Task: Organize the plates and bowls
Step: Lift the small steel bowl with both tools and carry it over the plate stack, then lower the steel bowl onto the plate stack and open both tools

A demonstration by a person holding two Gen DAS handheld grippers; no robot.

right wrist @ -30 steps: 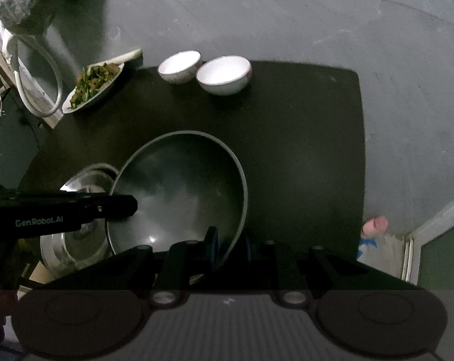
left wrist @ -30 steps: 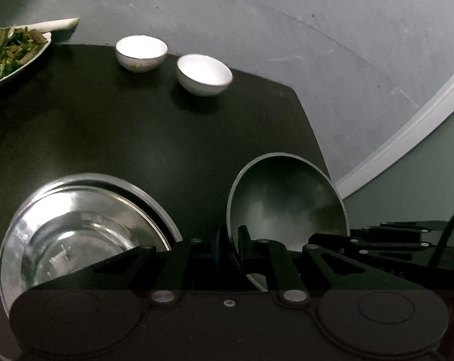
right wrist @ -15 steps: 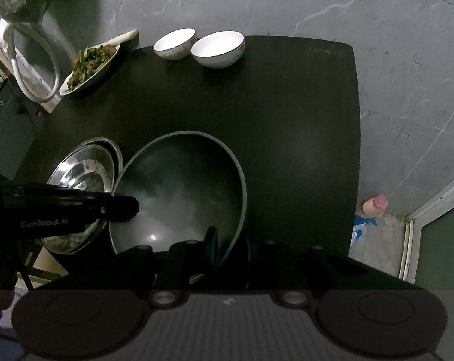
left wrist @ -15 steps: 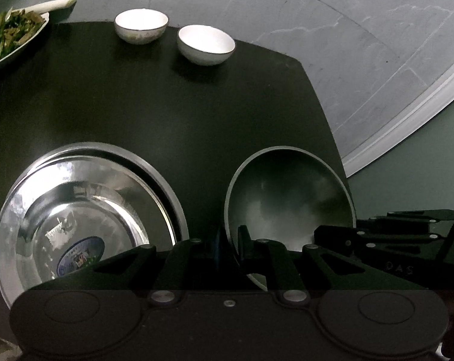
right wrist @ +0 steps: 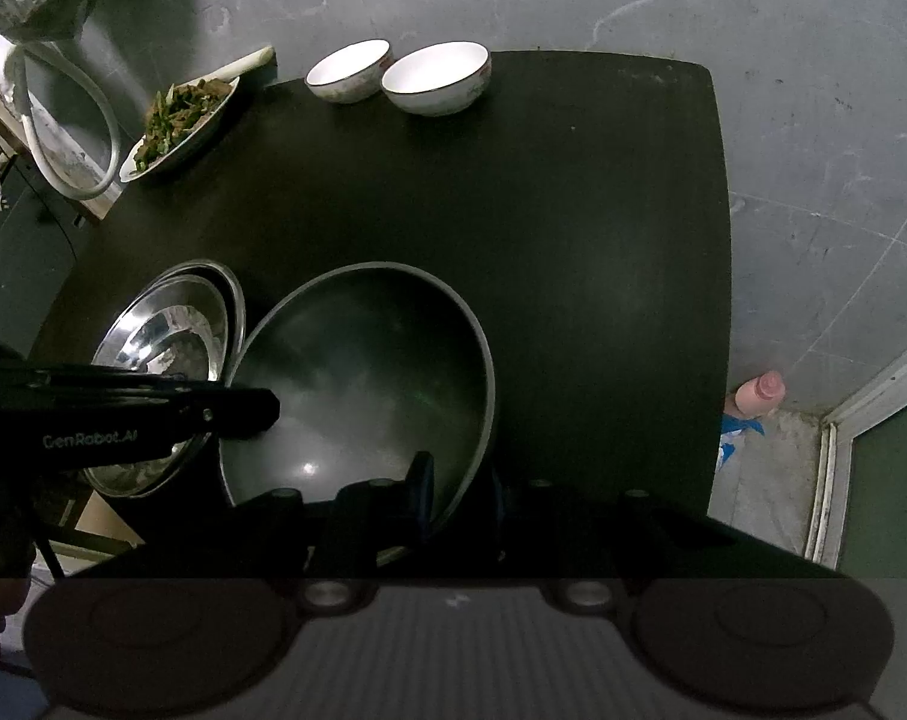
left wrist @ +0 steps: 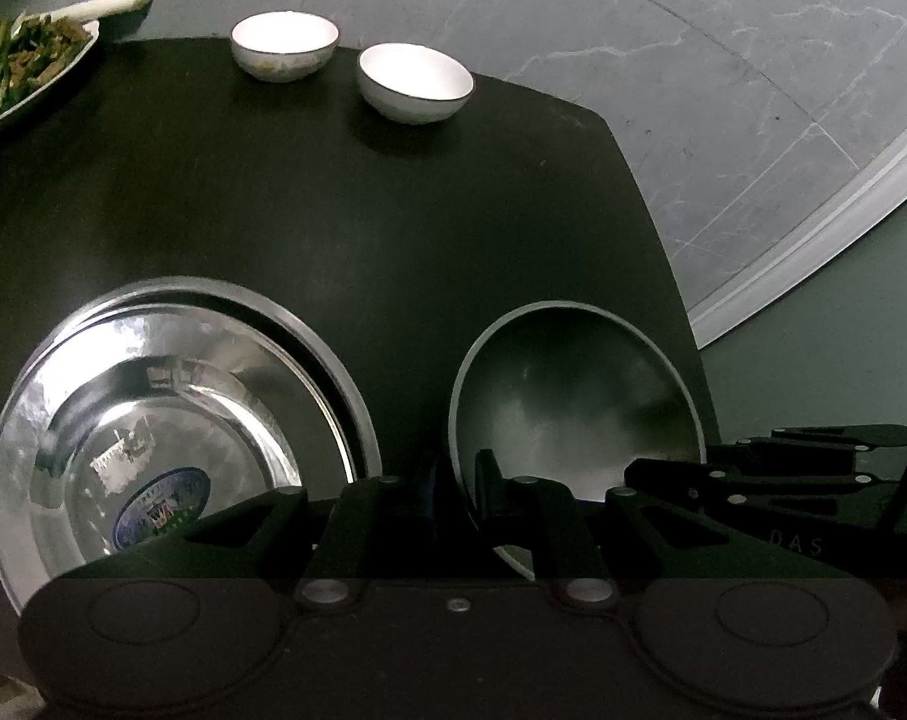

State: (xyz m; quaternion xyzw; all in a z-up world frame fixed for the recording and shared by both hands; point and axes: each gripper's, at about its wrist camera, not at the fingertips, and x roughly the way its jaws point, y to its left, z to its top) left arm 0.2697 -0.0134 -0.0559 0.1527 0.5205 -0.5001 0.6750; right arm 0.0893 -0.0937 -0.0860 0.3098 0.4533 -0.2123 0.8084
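Home dining spot: food plate (right wrist: pixel 177 120), bowls (right wrist: pixel 435 77)

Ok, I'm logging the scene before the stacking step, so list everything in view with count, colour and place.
large bowl: 1, dark grey metal, near edge of table, rim gripped on both sides
steel basins: 2 nested, shiny silver, left of the large bowl
small bowls: 2, white, side by side at far edge
plate of greens: 1, white with green vegetables, far left corner
table: 1, black
hose: 1, white, on the floor at far left
bottle: 1, pinkish, on the floor to the right
floor: grey tiles
left gripper: black, jaws shut on the bowl's left rim
right gripper: black, jaws shut on the bowl's near-right rim
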